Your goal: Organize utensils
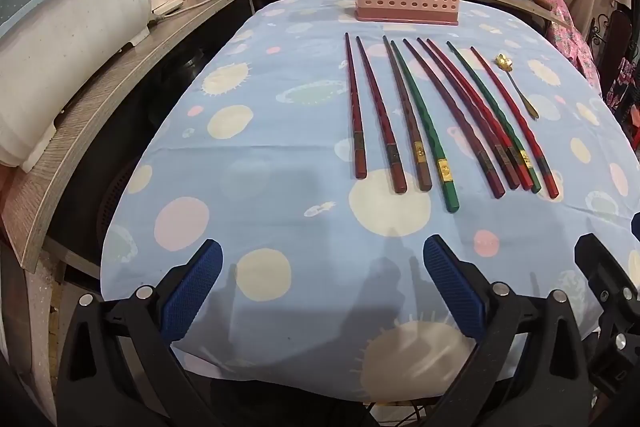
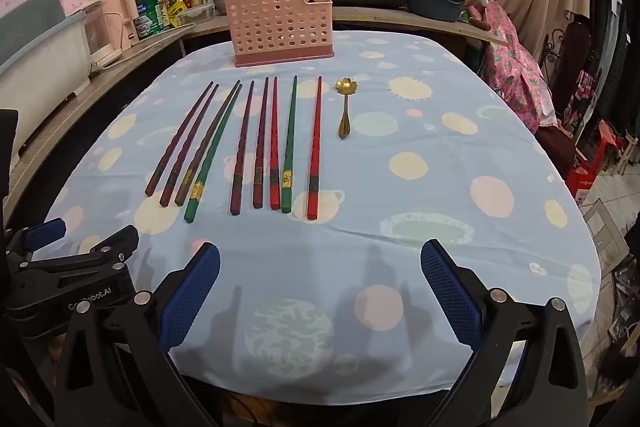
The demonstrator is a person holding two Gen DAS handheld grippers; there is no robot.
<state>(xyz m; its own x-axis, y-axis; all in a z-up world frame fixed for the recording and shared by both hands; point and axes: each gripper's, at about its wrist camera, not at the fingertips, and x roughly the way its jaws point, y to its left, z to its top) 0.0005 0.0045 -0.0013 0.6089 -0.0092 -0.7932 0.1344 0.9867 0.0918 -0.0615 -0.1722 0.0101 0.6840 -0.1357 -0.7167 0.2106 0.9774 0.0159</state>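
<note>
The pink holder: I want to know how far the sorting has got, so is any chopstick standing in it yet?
No, the pink holder shows nothing inside, and the chopsticks all lie flat on the tablecloth.

A table (image 2: 440, 187) with a light blue dotted cloth carries nine chopsticks (image 2: 276, 147) in a row, a small golden spoon (image 2: 345, 111) beside them, and a pink perforated holder (image 2: 278, 27) behind.

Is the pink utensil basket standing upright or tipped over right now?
Upright. The pink utensil basket stands on its darker base at the far end of the tablecloth, open top facing up. Whether anything is inside, cannot tell.
</note>
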